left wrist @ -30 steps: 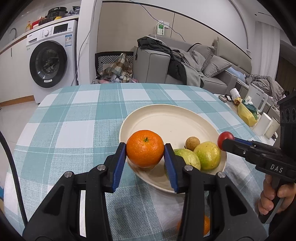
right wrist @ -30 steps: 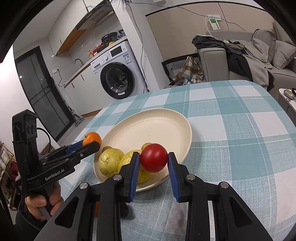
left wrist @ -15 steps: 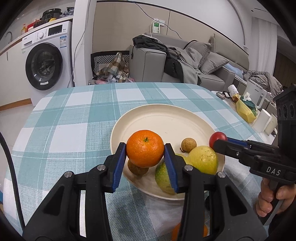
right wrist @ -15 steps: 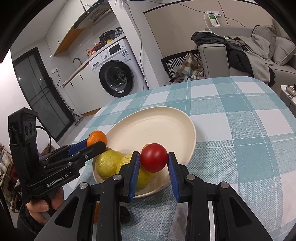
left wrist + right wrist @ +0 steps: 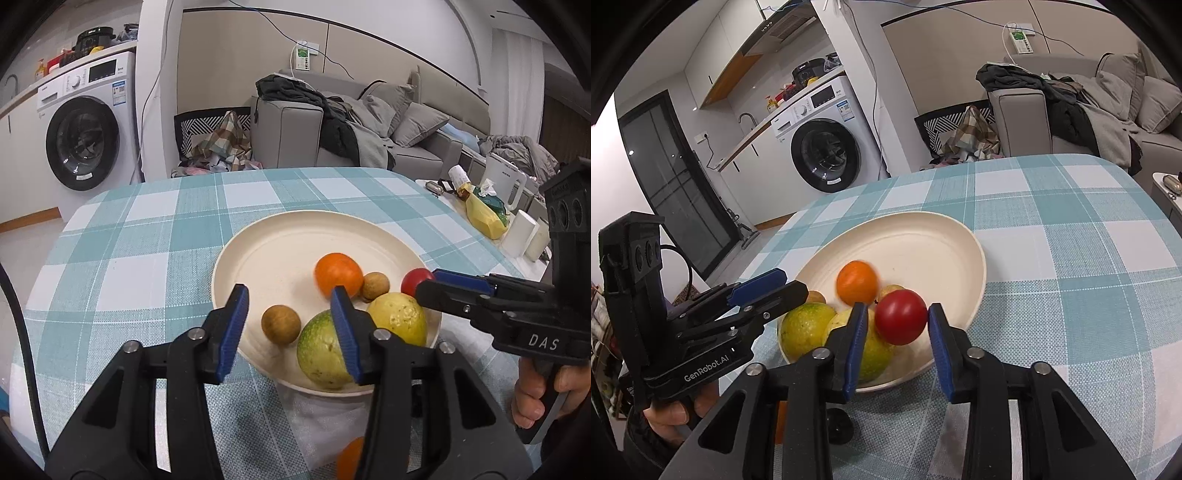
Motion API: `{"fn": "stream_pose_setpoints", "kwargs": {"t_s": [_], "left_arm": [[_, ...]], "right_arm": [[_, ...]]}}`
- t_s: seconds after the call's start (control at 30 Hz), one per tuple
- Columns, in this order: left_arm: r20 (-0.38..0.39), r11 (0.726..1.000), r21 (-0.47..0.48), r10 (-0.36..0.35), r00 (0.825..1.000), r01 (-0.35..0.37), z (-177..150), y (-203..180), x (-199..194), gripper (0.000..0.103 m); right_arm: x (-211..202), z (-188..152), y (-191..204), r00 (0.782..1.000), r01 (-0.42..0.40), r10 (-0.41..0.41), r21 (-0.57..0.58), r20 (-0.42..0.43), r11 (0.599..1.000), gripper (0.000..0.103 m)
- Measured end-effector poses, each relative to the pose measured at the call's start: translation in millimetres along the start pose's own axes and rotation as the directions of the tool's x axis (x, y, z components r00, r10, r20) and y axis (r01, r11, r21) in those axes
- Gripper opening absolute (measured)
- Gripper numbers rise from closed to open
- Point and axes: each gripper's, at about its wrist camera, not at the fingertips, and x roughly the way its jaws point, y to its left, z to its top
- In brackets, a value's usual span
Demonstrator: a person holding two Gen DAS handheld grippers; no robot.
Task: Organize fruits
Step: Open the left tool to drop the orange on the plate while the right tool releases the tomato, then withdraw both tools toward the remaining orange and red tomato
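Note:
A cream plate [image 5: 280, 251] [image 5: 923, 243] sits on the checked tablecloth. On it lie an orange [image 5: 338, 275] [image 5: 857, 282], blurred, a green fruit [image 5: 319, 349] [image 5: 803, 326], a yellow fruit [image 5: 397, 317] and two small brown fruits [image 5: 280, 324] [image 5: 375, 285]. My left gripper [image 5: 290, 325] is open and empty over the plate's near rim. My right gripper [image 5: 897, 326] has its jaws spread slightly; the red tomato [image 5: 900, 316] [image 5: 415, 280] sits between them, touching the right pad, with a gap at the left pad.
Another orange [image 5: 349, 458] lies on the table near the plate's front edge, partly hidden by my left gripper. A side table with a yellow bag [image 5: 484, 218] and white containers stands at the right. A washing machine [image 5: 85, 122] and sofa are behind.
My left gripper opened and let go of the orange, which now lies on the plate. My right gripper's jaws widened around the tomato.

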Motion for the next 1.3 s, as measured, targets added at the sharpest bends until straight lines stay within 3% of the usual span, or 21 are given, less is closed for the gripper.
{"fn": "stream_pose_setpoints", "kwargs": {"t_s": [0.1,0.17,0.23,0.37,0.43,0.5,0.57,0.7,0.87,1.3], "left_arm": [[0.002,1.000,0.002,-0.013,1.000,0.013,-1.5,-0.4,-5.2,0.057],[0.004,1.000,0.008,-0.015,1.000,0.015,-2.2,-2.9,-9.4,0.068],[0.012,1.000,0.004,-0.021,1.000,0.021,-3.7,-4.1,-15.8,0.085],[0.018,0.999,-0.018,-0.034,0.999,0.034,-7.0,-2.8,-31.2,0.090],[0.023,0.999,-0.028,-0.033,0.999,0.034,-9.1,-2.7,-40.1,0.102],[0.049,0.999,-0.028,-0.034,0.998,0.036,-11.4,-4.7,-52.0,0.103],[0.060,0.999,-0.029,-0.030,0.998,0.032,-12.3,-6.8,-61.4,0.102],[0.075,1.000,-0.016,-0.020,0.997,0.022,-18.7,-13.2,-80.4,0.102],[0.087,1.000,0.029,-0.007,0.996,0.004,-28.2,-24.9,-98.4,0.103],[0.059,0.998,0.046,-0.055,0.997,0.053,-43.5,-40.5,-112.8,0.102]], "right_arm": [[-3.8,-0.9,2.1,1.000,-0.011,0.011,-0.015,0.012,1.000,0.040],[-5.6,-2.6,5.2,1.000,-0.008,0.008,-0.031,0.011,0.999,0.040],[-6.6,-4.0,8.1,1.000,-0.005,0.005,-0.047,0.011,0.999,0.042],[-9.5,-8.5,12.3,1.000,0.007,-0.007,-0.074,0.003,0.997,0.050],[-12.5,-11.2,13.6,1.000,0.016,-0.016,-0.088,0.002,0.996,0.052],[-17.9,-14.5,14.5,1.000,0.023,-0.022,-0.096,0.012,0.995,0.068],[-24.9,-17.1,13.8,0.999,0.030,-0.027,-0.095,0.034,0.995,0.090],[-34.6,-21.5,12.7,0.998,0.046,-0.042,-0.097,0.049,0.994,0.101],[-39.4,-26.4,9.6,0.999,0.045,-0.043,-0.089,0.032,0.995,0.103],[-64.0,-43.6,19.4,0.996,0.083,-0.078,-0.151,0.035,0.985,0.103]]}}
